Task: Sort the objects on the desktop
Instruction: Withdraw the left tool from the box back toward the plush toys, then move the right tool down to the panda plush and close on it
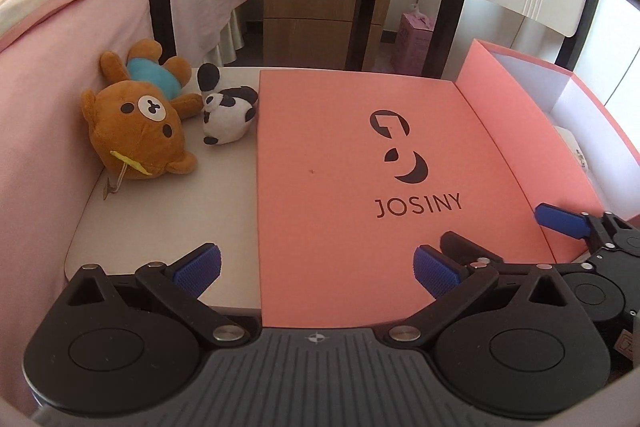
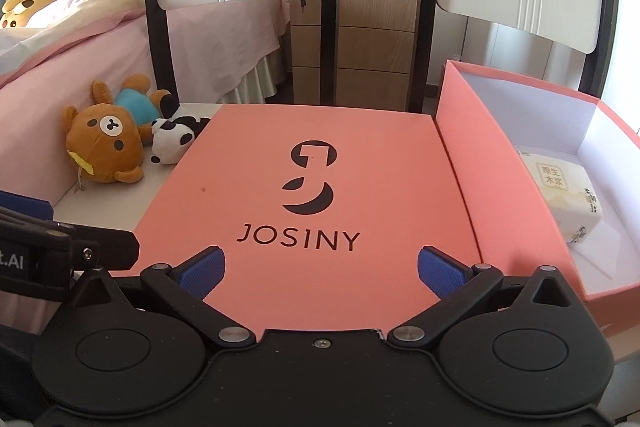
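Plush bear (image 1: 138,125) and panda (image 1: 228,113) lie at the surface's (image 1: 160,227) far left corner, unsorted; both tools, left (image 1: 316,269) and right (image 2: 322,269), gape empty. Next: reach left, grasp one toy for the open box (image 2: 460,163).

1. The box lid (image 2: 320,187) is salmon pink with a dark logo and "JOSINY" lettering.
2. The open box (image 2: 520,155) is salmon pink outside, white inside.
3. The bear (image 1: 136,131) is brown with a white muzzle and a light blue shirt.
4. The small plush (image 1: 228,115) is white with black patches.
5. The tissue pack (image 2: 560,195) is cream white with dark characters.
6. Each tool's pads (image 2: 440,271) are blue on black arms.
7. The surface (image 1: 168,211) is off-white.
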A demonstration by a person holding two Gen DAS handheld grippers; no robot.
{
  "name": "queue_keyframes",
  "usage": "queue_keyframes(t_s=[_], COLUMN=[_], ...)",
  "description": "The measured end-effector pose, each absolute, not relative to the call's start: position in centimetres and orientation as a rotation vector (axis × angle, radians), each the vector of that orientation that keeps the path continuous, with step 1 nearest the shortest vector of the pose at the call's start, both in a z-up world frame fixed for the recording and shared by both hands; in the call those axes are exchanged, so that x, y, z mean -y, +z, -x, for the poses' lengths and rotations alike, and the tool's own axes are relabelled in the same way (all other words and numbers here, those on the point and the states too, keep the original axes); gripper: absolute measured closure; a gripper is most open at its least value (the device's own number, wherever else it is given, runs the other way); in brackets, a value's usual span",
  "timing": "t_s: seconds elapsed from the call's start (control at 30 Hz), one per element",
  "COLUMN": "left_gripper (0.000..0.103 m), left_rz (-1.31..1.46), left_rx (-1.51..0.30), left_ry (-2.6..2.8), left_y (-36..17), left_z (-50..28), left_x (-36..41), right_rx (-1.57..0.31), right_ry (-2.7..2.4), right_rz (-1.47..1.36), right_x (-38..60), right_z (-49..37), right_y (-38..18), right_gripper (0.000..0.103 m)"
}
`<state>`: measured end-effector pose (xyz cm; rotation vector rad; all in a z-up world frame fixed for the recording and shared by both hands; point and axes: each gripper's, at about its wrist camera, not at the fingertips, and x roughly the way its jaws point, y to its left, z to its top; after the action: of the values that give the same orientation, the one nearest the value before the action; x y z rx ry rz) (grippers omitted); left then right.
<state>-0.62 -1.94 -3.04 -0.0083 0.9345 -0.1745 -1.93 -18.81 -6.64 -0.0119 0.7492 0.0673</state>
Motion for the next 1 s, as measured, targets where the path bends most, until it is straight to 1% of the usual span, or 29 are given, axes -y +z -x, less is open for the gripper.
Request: queue_keyframes(t_s=[0.1, 0.2, 0.5, 0.87, 1.0], left_gripper=[0.0, 0.0, 0.0, 0.0, 0.0], left_rz=[0.015, 0.008, 0.018, 0.024, 0.024], left_rx=[-0.95, -0.911, -0.891, -0.851, -0.776], left_ry=[-0.158, -0.134, -0.092, -0.016, -0.021], left_y=[-3.4, -2.9, -2.8, -3.9, -3.9], left_z=[0.4, 0.5, 0.4, -0.2, 0.6], left_x=[1.5, 1.2, 1.2, -0.8, -1.7], right_rx=[-0.753, -0.749, -0.781, -0.755, -0.742], right_ry=[0.069, 0.085, 0.083, 0.075, 0.077], right_rz=[0.021, -0.005, -0.03, -0.094, -0.093], right_x=[18.4, 18.4, 18.8, 19.9, 19.5], right_z=[1.7, 1.7, 1.7, 1.9, 2.0], right_y=[-6.8, -6.7, -7.2, -6.6, -6.4], right_gripper=[0.0, 0.0, 0.0, 0.0, 0.0])
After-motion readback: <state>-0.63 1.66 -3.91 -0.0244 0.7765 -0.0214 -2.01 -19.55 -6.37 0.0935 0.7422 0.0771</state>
